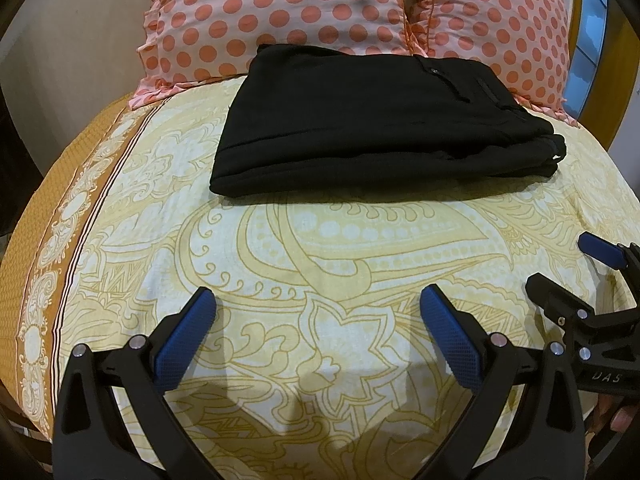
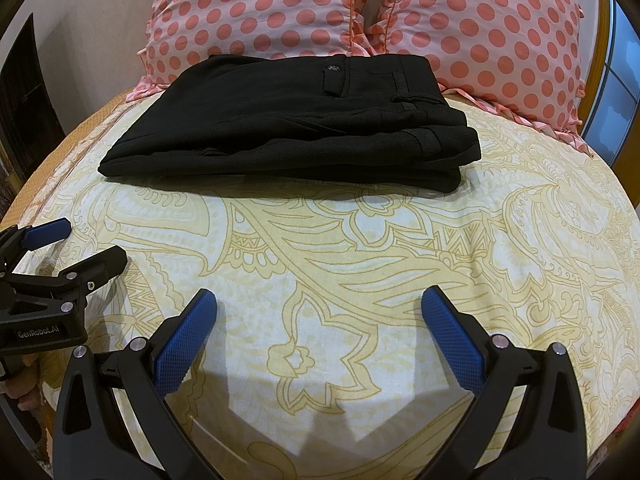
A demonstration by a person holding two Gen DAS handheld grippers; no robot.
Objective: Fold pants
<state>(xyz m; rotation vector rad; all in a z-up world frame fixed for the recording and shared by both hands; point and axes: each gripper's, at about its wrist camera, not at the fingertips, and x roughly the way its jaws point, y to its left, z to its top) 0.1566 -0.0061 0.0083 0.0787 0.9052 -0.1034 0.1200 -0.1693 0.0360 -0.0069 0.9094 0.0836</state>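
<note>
The black pants (image 1: 372, 124) lie folded into a flat rectangular stack on the bed, in front of the pillows; they also show in the right wrist view (image 2: 304, 124), with the waistband and a button pocket on top at the right. My left gripper (image 1: 318, 300) is open and empty, hovering over the sheet well short of the pants. My right gripper (image 2: 319, 300) is open and empty too, at a like distance. The right gripper shows at the right edge of the left wrist view (image 1: 568, 264); the left gripper shows at the left edge of the right wrist view (image 2: 76, 244).
The bed has a yellow paisley sheet (image 1: 320, 264) with an orange border (image 1: 44, 248) at the left edge. Two pink pillows with red dots (image 1: 280, 12) (image 2: 492, 40) lean at the head. A wooden headboard and a window (image 2: 620, 80) are at the right.
</note>
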